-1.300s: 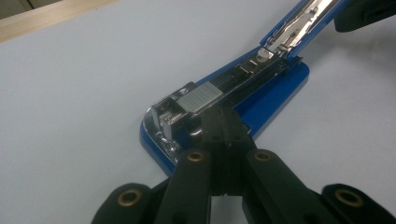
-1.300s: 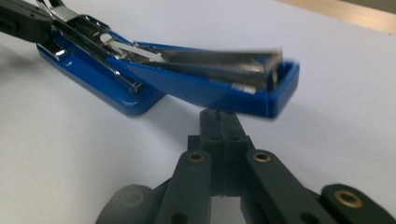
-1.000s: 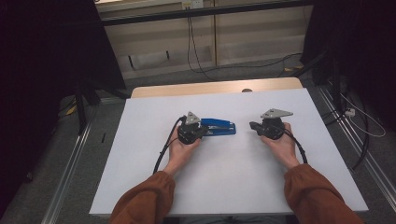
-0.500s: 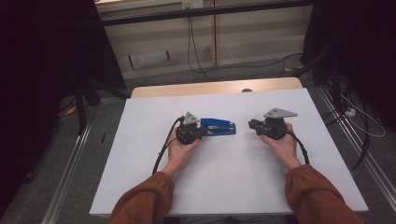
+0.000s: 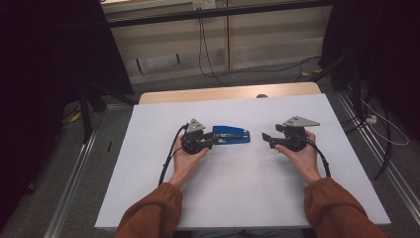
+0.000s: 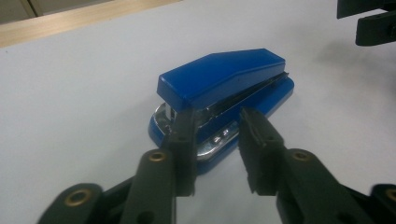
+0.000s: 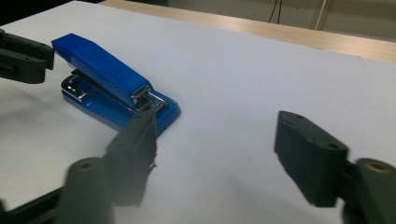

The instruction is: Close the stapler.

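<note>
A blue stapler (image 5: 232,134) lies flat on the white table top (image 5: 148,163) near its middle. My left gripper (image 5: 210,141) sits just left of it, its jaws pointing at the stapler's hinge end. In the left gripper view the stapler (image 6: 224,79) lies just beyond my fingertips; the left gripper (image 6: 217,126) has just been opening, a moderate gap, nothing pressed between the pads. My right gripper (image 5: 267,140) is a short way right of the stapler, pointing at it. Its jaws have just been opening and stand wide (image 7: 219,126), empty, with the stapler (image 7: 100,65) farther off.
A bare wooden strip (image 5: 223,93) runs along the table's far edge. Cables (image 5: 168,158) trail from both grippers over the white surface. Metal rails (image 5: 74,198) and floor cables flank the table. The other gripper (image 7: 23,58) shows at the left edge of the right gripper view.
The jaws of both grippers have parted from a shut stance. Both hands and the stapler have kept their places.
</note>
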